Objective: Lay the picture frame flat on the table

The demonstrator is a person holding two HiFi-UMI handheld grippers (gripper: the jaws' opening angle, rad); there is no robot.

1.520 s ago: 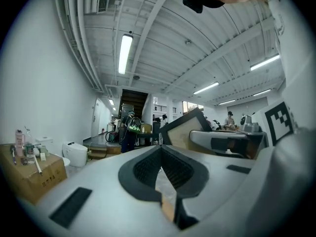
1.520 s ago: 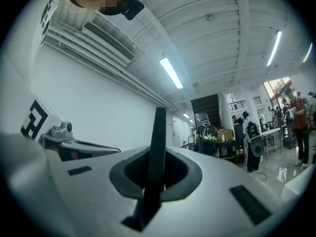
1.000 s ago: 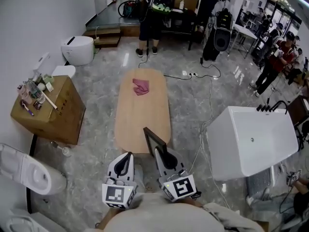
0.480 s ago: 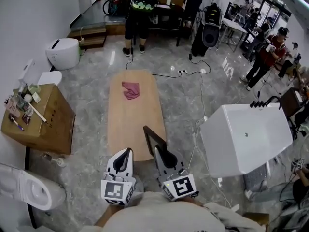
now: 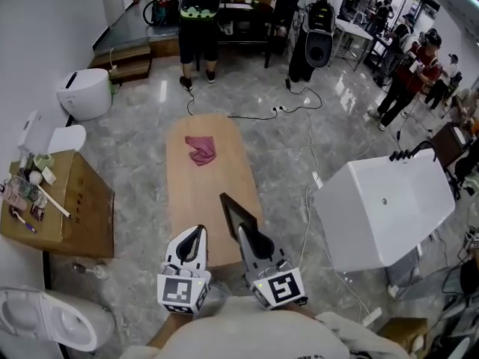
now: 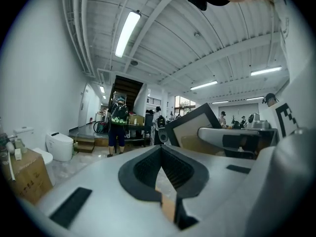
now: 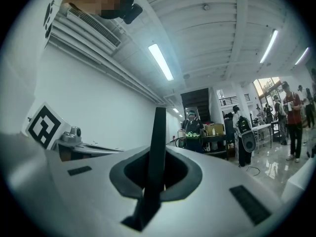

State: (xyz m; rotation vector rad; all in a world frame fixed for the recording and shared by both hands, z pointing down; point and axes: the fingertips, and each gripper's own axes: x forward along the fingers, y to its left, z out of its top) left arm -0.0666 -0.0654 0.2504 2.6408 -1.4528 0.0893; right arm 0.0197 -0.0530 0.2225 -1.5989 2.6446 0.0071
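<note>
As right claw (image 5: pixel 245 232) grips the picture frame (image 5: pixel 236 214) edge-on over the table (image 5: pixel 200 189) end, left claw (image 5: pixel 198 231) sits closed, empty.

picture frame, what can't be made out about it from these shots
- Bottom edge of the picture frame: head view, covered by the right gripper, so contact with the table is unclear.
- Its face: right gripper view shows only the thin edge.
- Its lower right part: left gripper view, hidden behind the right gripper.
- Front or back: the tan panel there does not tell.
</note>
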